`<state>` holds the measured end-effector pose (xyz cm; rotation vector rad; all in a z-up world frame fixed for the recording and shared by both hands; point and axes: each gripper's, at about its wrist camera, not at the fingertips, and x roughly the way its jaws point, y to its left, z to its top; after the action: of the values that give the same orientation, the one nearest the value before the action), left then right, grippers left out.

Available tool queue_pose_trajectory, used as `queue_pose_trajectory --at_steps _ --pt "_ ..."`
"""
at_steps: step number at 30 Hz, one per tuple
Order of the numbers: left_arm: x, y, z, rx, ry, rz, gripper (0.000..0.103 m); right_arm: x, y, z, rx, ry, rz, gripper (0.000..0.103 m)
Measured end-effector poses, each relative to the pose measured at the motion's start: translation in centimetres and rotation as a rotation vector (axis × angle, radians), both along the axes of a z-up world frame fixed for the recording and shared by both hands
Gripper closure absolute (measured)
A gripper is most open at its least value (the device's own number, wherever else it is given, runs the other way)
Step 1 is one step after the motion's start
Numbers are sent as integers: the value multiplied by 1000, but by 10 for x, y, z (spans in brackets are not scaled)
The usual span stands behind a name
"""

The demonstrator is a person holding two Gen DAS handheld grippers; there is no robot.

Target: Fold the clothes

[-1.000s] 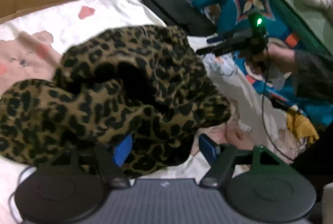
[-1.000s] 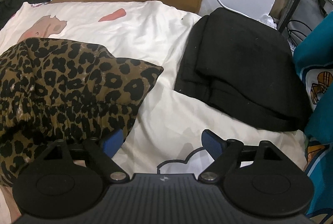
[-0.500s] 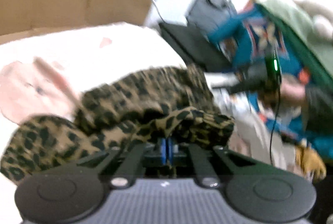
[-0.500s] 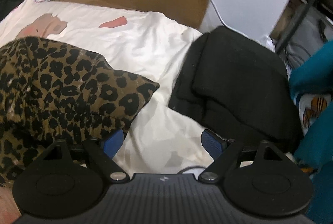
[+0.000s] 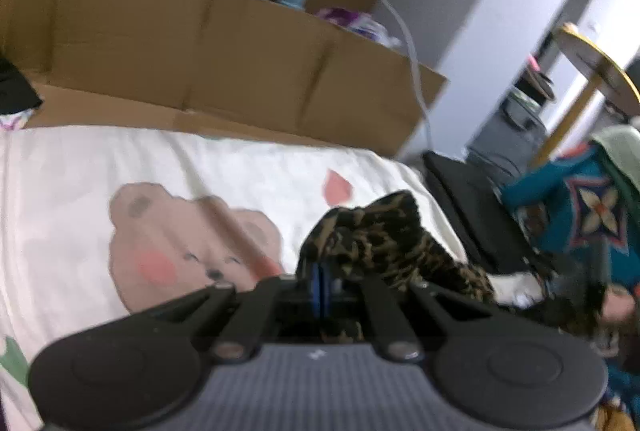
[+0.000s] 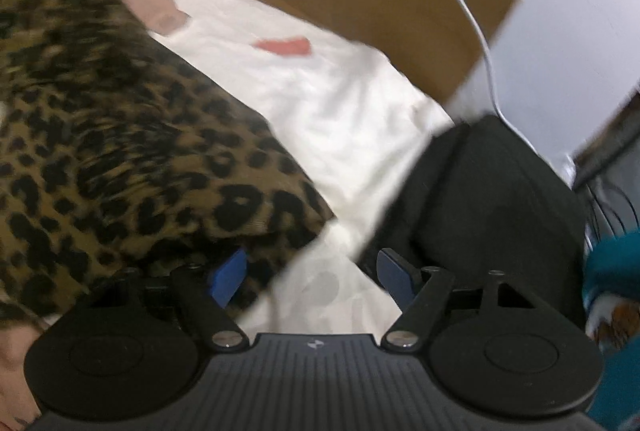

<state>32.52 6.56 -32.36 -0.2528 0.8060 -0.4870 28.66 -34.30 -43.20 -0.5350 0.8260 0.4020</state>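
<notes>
Left gripper (image 5: 322, 289) pinches the brown-and-black leopard-print garment (image 5: 384, 247); right gripper (image 6: 308, 271) waits beside it, jaws apart.

The left jaws are clamped on a bunched edge, lifting it off the cream bear-print bedsheet (image 5: 80, 191), probably to drag the cloth out flat. The right jaws have been narrowing, though blur makes it hard to say whether fabric lies between them. A folded black garment (image 6: 500, 199) lies aside, likely already done.
</notes>
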Motion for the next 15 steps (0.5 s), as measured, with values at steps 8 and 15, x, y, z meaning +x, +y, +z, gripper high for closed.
queue_pose_trajectory --at_steps 8,15 --pt "46 28 -9 28 31 107 101 22 38 1 -55 -52 115 26" --pt "69 38 -23 55 85 137 101 69 66 11 45 -23 129 38"
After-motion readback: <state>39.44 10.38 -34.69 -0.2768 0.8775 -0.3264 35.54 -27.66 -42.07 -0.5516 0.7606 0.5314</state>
